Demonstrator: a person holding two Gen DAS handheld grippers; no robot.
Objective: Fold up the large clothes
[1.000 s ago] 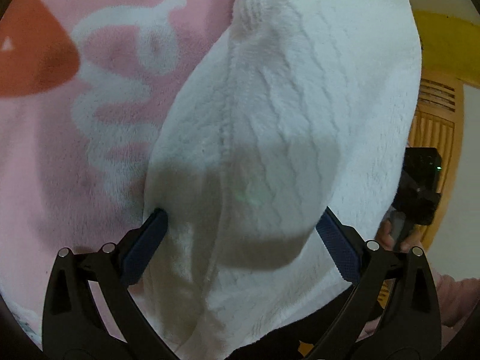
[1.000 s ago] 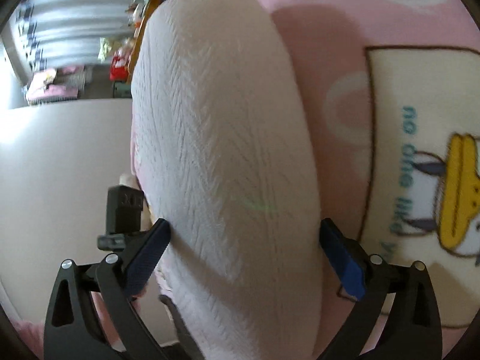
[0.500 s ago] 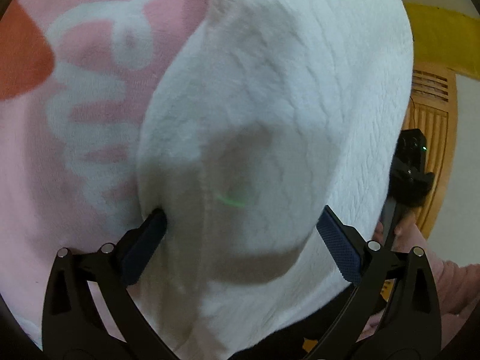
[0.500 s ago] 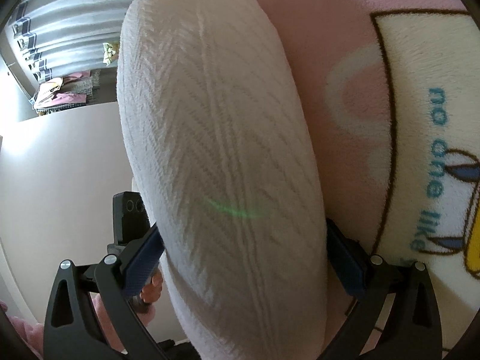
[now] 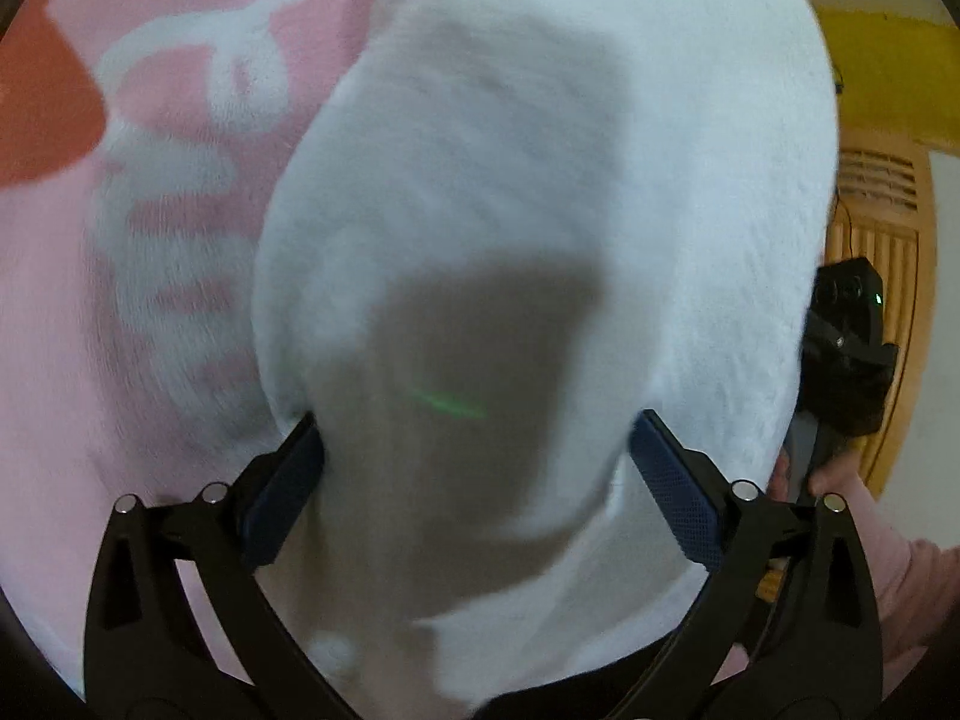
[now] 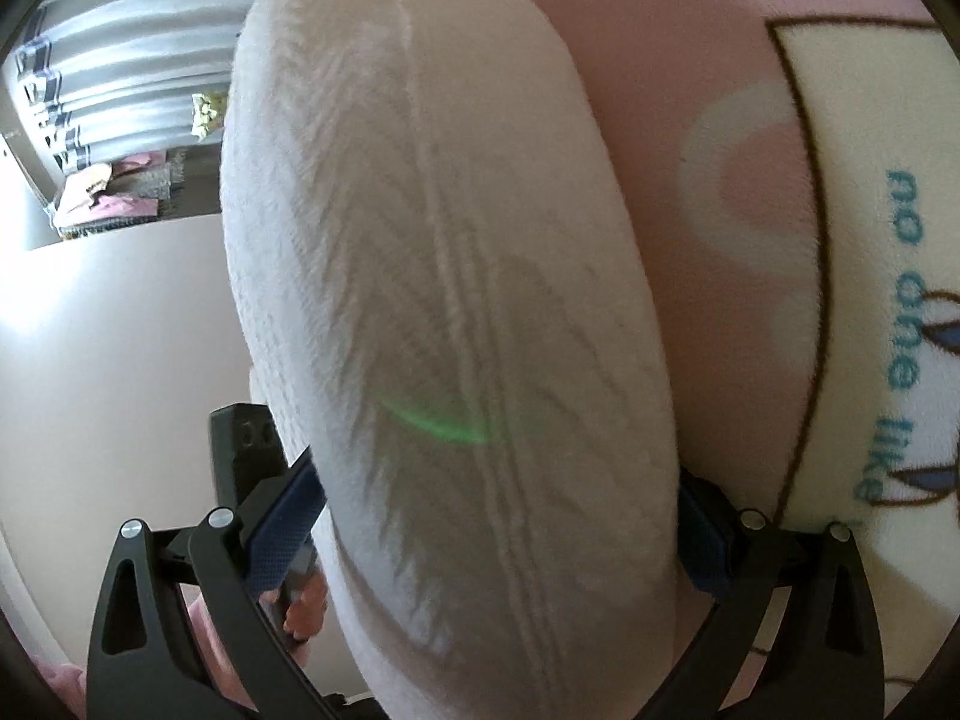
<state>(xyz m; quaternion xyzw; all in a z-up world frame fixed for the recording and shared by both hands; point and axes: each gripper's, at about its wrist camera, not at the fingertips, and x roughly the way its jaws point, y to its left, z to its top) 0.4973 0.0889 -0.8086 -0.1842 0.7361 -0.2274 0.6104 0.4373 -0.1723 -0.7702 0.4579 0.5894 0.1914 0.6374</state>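
A white fluffy cable-knit garment [image 5: 540, 192] fills the left wrist view, bulging toward the camera over a pink blanket [image 5: 150, 276]. My left gripper [image 5: 474, 456] is open, its blue pads spread wide on either side of a shadowed fold of the garment. In the right wrist view the same garment [image 6: 432, 276] forms a thick folded roll. My right gripper [image 6: 498, 504] is open, with the roll lying between its spread pads. The right pad is mostly hidden behind the fabric.
The pink blanket carries a white pattern and an orange patch [image 5: 42, 114]; in the right wrist view it shows a cream panel with blue lettering [image 6: 900, 330]. A wooden bed frame [image 5: 876, 276] stands at right. Each view shows the other hand-held gripper [image 5: 846, 336], [image 6: 246, 456]. Grey curtains [image 6: 132, 66] hang beyond.
Both grippers have pushed closer into the garment, which now fills more of each view. The jaws have stayed wide open throughout.
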